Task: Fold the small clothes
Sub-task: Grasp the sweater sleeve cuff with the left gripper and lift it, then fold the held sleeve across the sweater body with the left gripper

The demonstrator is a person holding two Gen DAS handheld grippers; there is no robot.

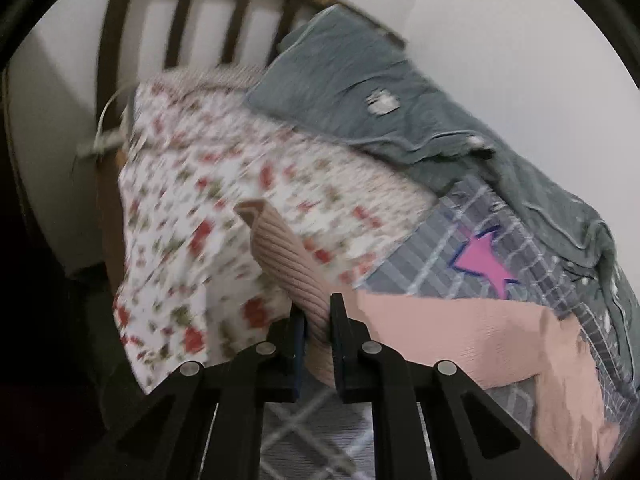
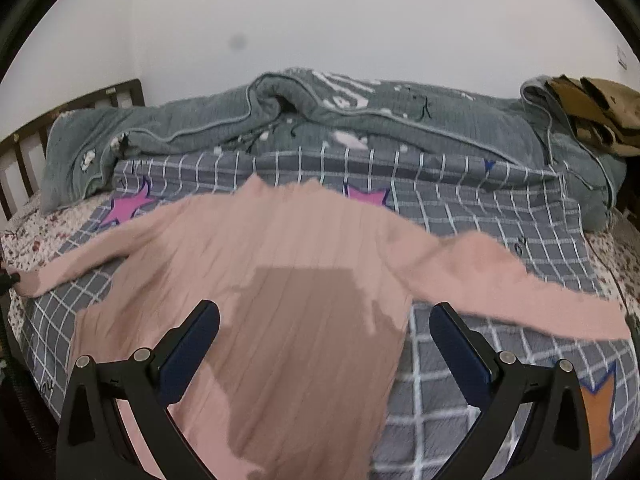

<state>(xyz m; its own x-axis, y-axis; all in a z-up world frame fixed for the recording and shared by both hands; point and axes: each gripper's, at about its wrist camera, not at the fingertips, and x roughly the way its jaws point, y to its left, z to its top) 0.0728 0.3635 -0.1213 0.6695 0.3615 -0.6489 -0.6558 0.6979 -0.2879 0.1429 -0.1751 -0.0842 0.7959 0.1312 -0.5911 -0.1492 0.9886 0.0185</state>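
Observation:
A pink ribbed sweater (image 2: pixel 280 264) lies spread face down on the grey checked blanket (image 2: pixel 500 216), both sleeves stretched out sideways. My left gripper (image 1: pixel 318 312) is shut on the cuff of the left sleeve (image 1: pixel 280 256) and holds it up off the bed; the rest of the sweater (image 1: pixel 460 340) trails to the right. In the right wrist view that cuff (image 2: pixel 28 280) sits at the far left edge. My right gripper (image 2: pixel 324 316) is open and empty, hovering over the sweater's lower body, jaws wide apart.
A rumpled grey-green quilt (image 2: pixel 360 128) runs along the wall side of the bed. A floral sheet (image 1: pixel 200 200) covers the head end by the dark wooden headboard (image 1: pixel 180 20). Tan clothing (image 2: pixel 596 112) is piled at the far right.

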